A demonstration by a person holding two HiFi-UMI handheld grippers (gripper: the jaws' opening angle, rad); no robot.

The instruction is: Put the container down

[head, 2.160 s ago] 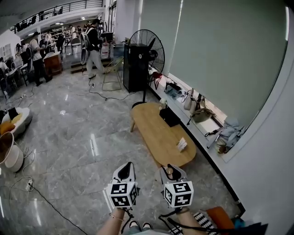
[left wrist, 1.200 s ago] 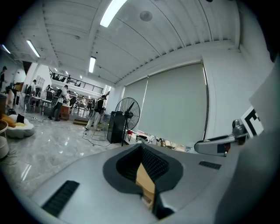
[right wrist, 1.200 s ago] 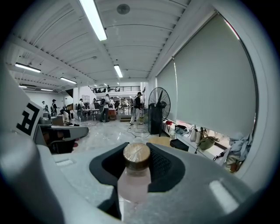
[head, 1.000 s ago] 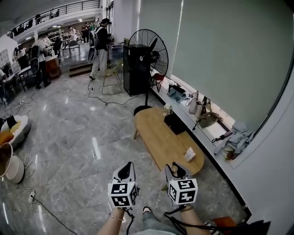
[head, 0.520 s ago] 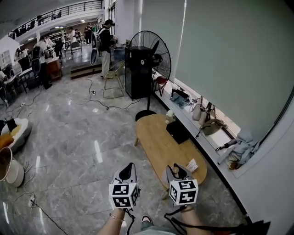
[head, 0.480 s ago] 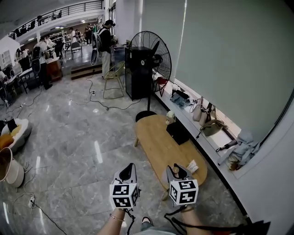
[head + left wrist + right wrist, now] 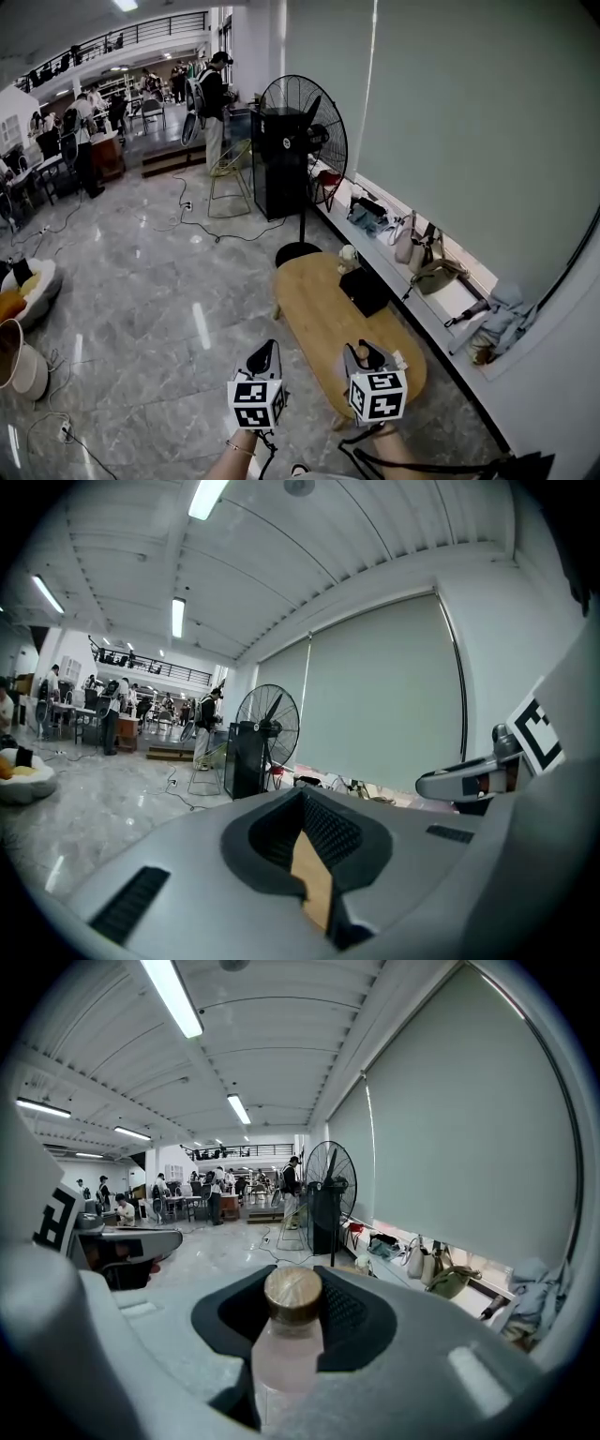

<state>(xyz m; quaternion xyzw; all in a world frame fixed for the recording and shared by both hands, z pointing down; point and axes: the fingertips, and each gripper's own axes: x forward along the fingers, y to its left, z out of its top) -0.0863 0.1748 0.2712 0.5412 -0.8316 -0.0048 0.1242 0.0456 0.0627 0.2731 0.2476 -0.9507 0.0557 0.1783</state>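
Note:
The container is a clear pinkish bottle (image 7: 284, 1358) with a round wooden cap (image 7: 292, 1295). It stands upright between the pads of my right gripper (image 7: 292, 1309), which is shut on it. In the head view the right gripper (image 7: 367, 355) hangs over the near end of an oval wooden table (image 7: 323, 314), and the cap (image 7: 365, 355) peeks out between its fingers. My left gripper (image 7: 263, 354) is level with it, left of the table and over the floor. In the left gripper view its jaws (image 7: 305, 841) meet at the tip with nothing in them.
A black box (image 7: 366, 289), a small pale cup (image 7: 348, 258) and a white card (image 7: 399, 359) sit on the table. Behind it stands a big pedestal fan (image 7: 302, 127). Bags (image 7: 417, 251) line the window ledge at right. Cables cross the marble floor (image 7: 141, 309); people stand far back.
Both grippers have moved forward together. The table has come closer, and the right gripper with the bottle now hangs over its near end. Neither grip has altered.

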